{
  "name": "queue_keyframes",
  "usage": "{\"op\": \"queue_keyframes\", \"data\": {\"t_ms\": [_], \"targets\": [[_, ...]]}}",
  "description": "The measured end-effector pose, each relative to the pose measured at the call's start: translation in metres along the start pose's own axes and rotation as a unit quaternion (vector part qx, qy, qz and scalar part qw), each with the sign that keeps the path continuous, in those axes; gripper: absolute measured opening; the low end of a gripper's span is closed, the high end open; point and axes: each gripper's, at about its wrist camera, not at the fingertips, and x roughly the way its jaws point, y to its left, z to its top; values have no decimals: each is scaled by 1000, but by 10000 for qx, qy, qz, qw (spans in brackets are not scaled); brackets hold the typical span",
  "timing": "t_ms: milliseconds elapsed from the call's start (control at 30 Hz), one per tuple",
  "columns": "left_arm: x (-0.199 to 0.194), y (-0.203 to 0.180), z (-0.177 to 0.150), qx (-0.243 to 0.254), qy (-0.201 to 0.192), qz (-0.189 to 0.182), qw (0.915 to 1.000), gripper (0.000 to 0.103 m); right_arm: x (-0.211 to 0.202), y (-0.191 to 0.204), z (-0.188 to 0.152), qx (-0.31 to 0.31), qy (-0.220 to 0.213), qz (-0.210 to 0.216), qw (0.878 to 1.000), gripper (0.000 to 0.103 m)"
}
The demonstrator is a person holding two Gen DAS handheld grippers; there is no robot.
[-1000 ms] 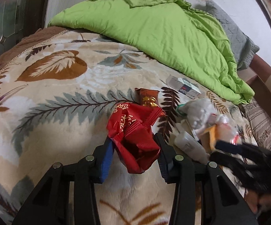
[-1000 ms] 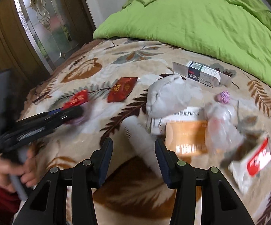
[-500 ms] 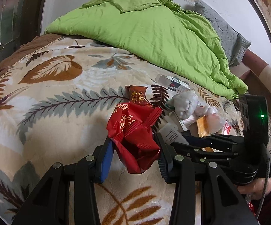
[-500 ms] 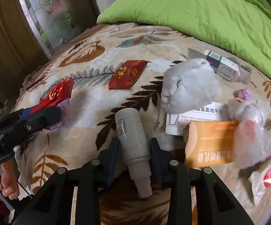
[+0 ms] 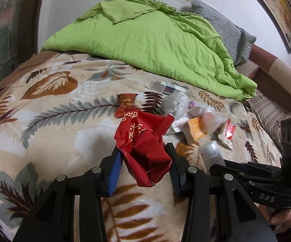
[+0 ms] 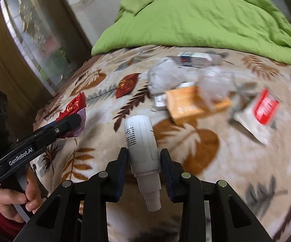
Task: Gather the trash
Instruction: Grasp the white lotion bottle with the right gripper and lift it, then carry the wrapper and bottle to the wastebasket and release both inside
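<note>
My left gripper [image 5: 145, 161] is shut on a crumpled red wrapper [image 5: 145, 141] and holds it above the leaf-patterned blanket [image 5: 54, 131]. My right gripper [image 6: 144, 161] is shut on a white plastic bottle [image 6: 142, 141], lifted off the blanket, cap toward the camera. The same bottle [image 5: 211, 153] and right gripper show at the right of the left wrist view. More trash lies beyond: a second red wrapper [image 6: 126, 85], a grey crumpled wad [image 6: 165, 76], an orange box [image 6: 189, 102], a clear plastic bag [image 6: 213, 84], a red-and-white sachet [image 6: 264, 109].
A green quilt [image 5: 155, 40] is heaped at the back of the bed. A small white carton [image 6: 197, 59] lies near the quilt's edge. A glass-panelled door [image 6: 38, 40] stands to the left of the bed. A grey pillow [image 5: 232, 36] lies at the far right.
My right gripper closed on the white bottle and lifted it back off the blanket. My left gripper pulled back a little, still holding the red wrapper.
</note>
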Motion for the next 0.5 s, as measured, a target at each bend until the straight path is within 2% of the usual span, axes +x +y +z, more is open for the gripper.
{"op": "queue_keyframes", "data": {"t_ms": [233, 500], "targets": [[-10, -35, -9, 277, 40, -194, 9994, 41, -37, -19, -12, 402, -253, -17, 9989, 34], [-28, -57, -13, 456, -50, -316, 9984, 41, -66, -22, -6, 544, -567, -22, 9969, 34]]}}
